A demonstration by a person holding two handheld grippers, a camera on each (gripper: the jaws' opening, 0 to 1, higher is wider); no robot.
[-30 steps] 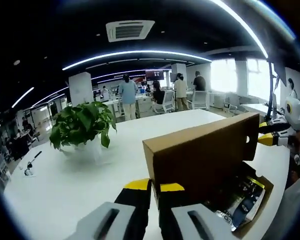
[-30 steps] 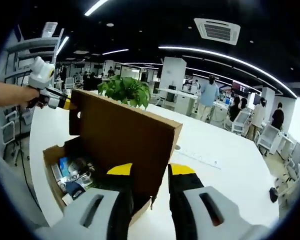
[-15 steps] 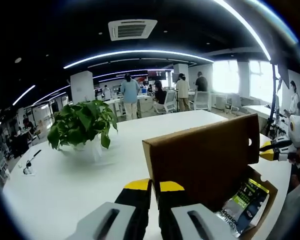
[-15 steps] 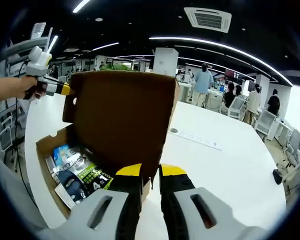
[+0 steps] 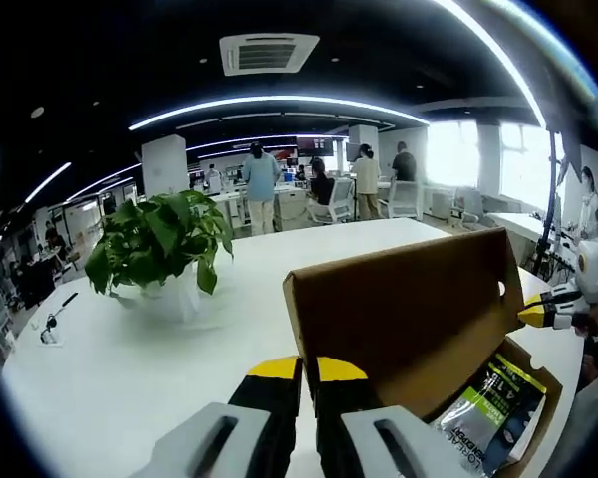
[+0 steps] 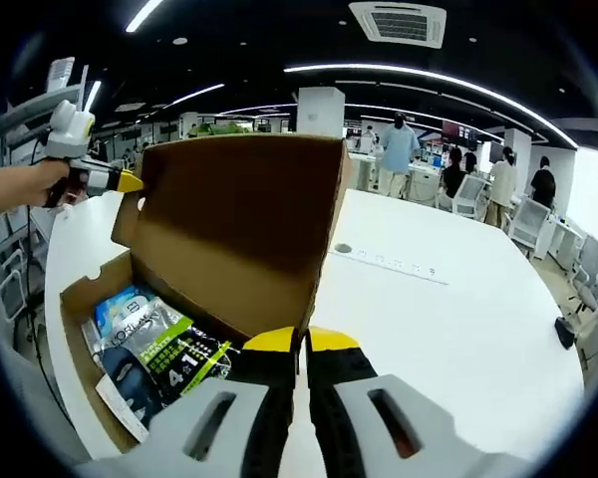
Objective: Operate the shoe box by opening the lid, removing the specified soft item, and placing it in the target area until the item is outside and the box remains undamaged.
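Note:
A brown cardboard shoe box (image 6: 85, 304) stands on the white table with its lid (image 6: 244, 224) raised and tilted back. Inside lie a green-and-black soft packet (image 6: 184, 354) and a blue-white one (image 6: 130, 314). My right gripper (image 6: 301, 344) is shut on the lid's near edge. In the left gripper view the lid (image 5: 409, 314) rises in front of my left gripper (image 5: 309, 370), whose jaws pinch its corner. The packet (image 5: 488, 398) lies in the box (image 5: 538, 398) below. The left gripper (image 6: 105, 181), held by a hand, touches the lid's far corner; the right gripper (image 5: 548, 311) sits at the other end.
A potted green plant (image 5: 159, 244) stands on the white table (image 5: 130, 368) left of the box. A small dark object (image 5: 55, 324) lies near the table's left edge. A flat strip (image 6: 389, 264) lies on the table right of the lid. People and desks fill the back.
My right gripper's jaws have shut on the lid's edge. The lid has swung further back, and more of the packets inside shows. The left gripper keeps its hold.

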